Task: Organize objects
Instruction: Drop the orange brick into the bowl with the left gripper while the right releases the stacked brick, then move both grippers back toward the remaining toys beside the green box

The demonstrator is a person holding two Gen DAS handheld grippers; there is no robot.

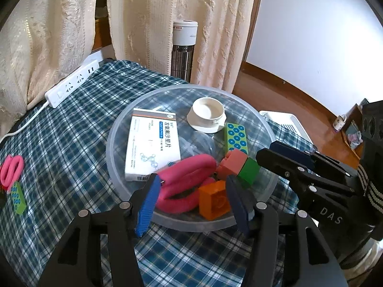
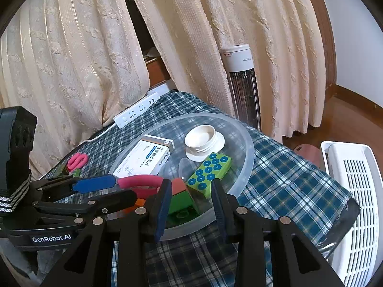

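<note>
Plaid cloth (image 1: 71,124), woven in blue, white and dark green checks, covers the worktop and hangs over its near edge. On it sits a round, shallow tray (image 1: 268,129) of frosted clear plastic with a low rim. Inside lie a flat white cardboard medicine box (image 1: 153,143) with an orange band, a small round cream-coloured cup (image 1: 207,113) on a wide base, a long green block (image 1: 235,137) printed with blue dots, a salmon-and-green pair of studded blocks (image 1: 239,167), an orange cube-shaped block (image 1: 214,199) and a pair of scissors with thick pink loop handles (image 1: 189,179).

The left gripper (image 1: 191,193) hovers over the tray's near rim, its ribbed blue pads spread wide on either side of the pink handles and the orange block, pinching nothing. The right gripper (image 2: 191,201) is at the tray's near right edge, jaws likewise spread with the green block face between them; whether they touch it cannot be told.

Outside the tray, at the cloth's left side, lie a second pair of pink-handled scissors (image 1: 12,169) and another dotted green block (image 1: 18,198). A smooth white power strip (image 1: 71,83) rests along the far edge beneath cream lace curtains (image 1: 143,24). A cylindrical tower heater (image 1: 184,47) stands behind, and a slotted white plastic basket (image 2: 354,191) sits to the right.
</note>
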